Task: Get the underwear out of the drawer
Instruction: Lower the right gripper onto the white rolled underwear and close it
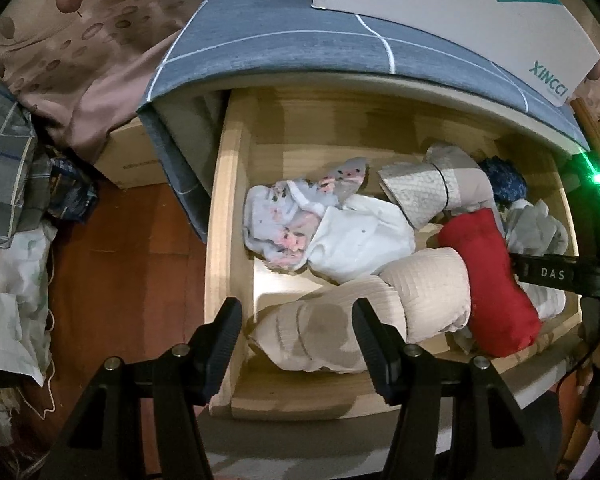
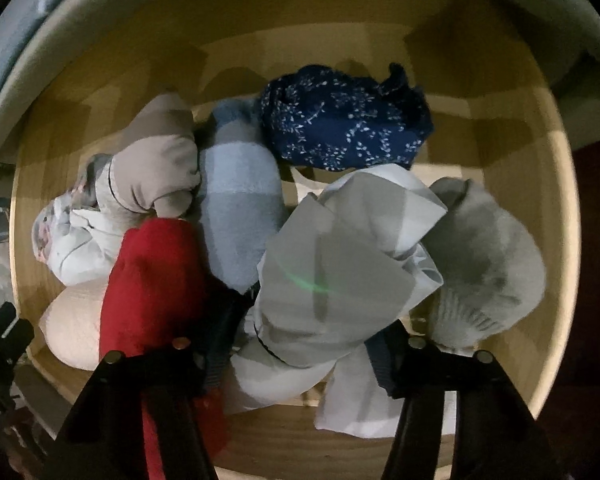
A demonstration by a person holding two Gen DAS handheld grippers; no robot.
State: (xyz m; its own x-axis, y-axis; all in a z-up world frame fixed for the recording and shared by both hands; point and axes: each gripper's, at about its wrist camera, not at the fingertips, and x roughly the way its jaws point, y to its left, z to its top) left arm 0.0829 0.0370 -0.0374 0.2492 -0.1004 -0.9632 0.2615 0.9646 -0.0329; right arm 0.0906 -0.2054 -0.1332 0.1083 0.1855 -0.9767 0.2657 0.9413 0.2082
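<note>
Right gripper (image 2: 300, 354) straddles white folded garment (image 2: 340, 264), pads appear closing on it; left gripper (image 1: 298, 334) agape above beige roll (image 1: 324, 336); right nearer.

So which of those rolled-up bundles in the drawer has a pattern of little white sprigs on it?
The navy blue bundle at the back of the drawer. It alone is dark with tiny white sprigs; its neighbours are plain red, pale blue and grey.

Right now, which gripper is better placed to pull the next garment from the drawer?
Right. The right gripper already straddles the pale grey garment; the left gripper hangs open above the beige roll.
</note>
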